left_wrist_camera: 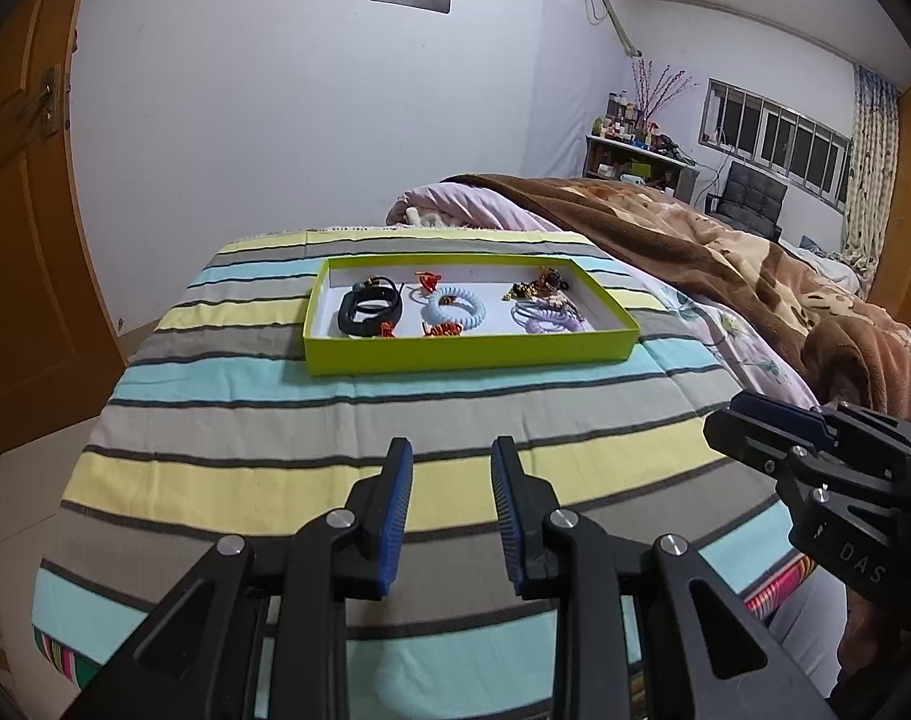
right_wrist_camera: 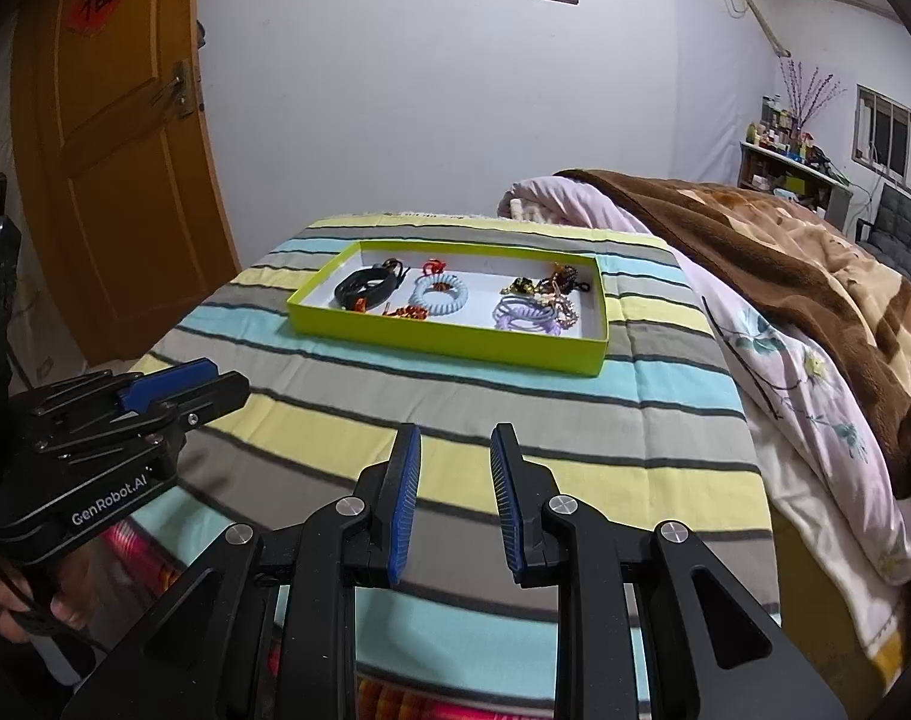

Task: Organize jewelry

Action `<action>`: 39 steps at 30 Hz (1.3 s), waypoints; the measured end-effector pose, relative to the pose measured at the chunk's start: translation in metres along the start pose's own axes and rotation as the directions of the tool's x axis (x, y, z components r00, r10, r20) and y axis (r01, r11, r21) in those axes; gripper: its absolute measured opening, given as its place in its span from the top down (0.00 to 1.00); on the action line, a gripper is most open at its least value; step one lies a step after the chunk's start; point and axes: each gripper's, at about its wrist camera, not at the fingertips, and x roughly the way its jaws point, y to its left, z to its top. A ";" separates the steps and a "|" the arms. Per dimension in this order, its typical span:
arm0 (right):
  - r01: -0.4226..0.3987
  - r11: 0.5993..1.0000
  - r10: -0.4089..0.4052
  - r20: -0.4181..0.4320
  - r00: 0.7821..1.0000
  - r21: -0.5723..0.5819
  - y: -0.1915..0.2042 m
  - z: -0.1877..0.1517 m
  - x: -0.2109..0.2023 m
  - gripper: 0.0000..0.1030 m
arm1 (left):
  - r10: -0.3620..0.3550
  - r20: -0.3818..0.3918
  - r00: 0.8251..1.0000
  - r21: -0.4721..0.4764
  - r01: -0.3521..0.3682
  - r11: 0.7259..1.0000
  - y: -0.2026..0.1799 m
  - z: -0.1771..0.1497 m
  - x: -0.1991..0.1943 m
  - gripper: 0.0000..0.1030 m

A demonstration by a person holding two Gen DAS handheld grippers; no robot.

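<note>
A lime-green tray [left_wrist_camera: 467,354] [right_wrist_camera: 455,341] lies on the striped cloth, far ahead of both grippers. Inside it are a black band [left_wrist_camera: 368,309] [right_wrist_camera: 365,288] at the left, a light-blue spiral ring [left_wrist_camera: 457,307] [right_wrist_camera: 438,294] in the middle with small orange pieces [left_wrist_camera: 442,329] beside it, and purple rings [left_wrist_camera: 545,318] [right_wrist_camera: 524,312] with a dark-gold tangle [left_wrist_camera: 539,285] at the right. My left gripper [left_wrist_camera: 452,456] hangs open over the near stripes with nothing between its fingers. My right gripper [right_wrist_camera: 455,444] is likewise open and holds nothing.
The striped cloth [left_wrist_camera: 275,420] covers a raised surface whose near edge falls off below the grippers. A brown blanket [left_wrist_camera: 695,240] and a pink floral quilt [right_wrist_camera: 803,372] pile up on the right. An orange door [right_wrist_camera: 113,180] stands at the left; a shelf and a chair are far back right.
</note>
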 end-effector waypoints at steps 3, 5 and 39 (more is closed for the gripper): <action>0.000 1.000 0.000 0.001 1.000 -0.004 0.002 -0.003 -0.002 0.76 | 0.004 0.002 1.000 -0.006 -0.004 1.000 0.000 -0.004 -0.003 0.72; -0.001 1.000 0.001 0.003 1.000 -0.004 0.002 -0.003 -0.003 0.76 | 0.011 0.007 1.000 -0.005 -0.011 1.000 -0.001 -0.005 -0.005 0.73; 0.002 1.000 -0.002 0.000 1.000 -0.001 -0.001 -0.003 -0.004 0.76 | 0.038 0.012 0.999 -0.017 -0.038 0.999 -0.002 -0.007 -0.010 0.73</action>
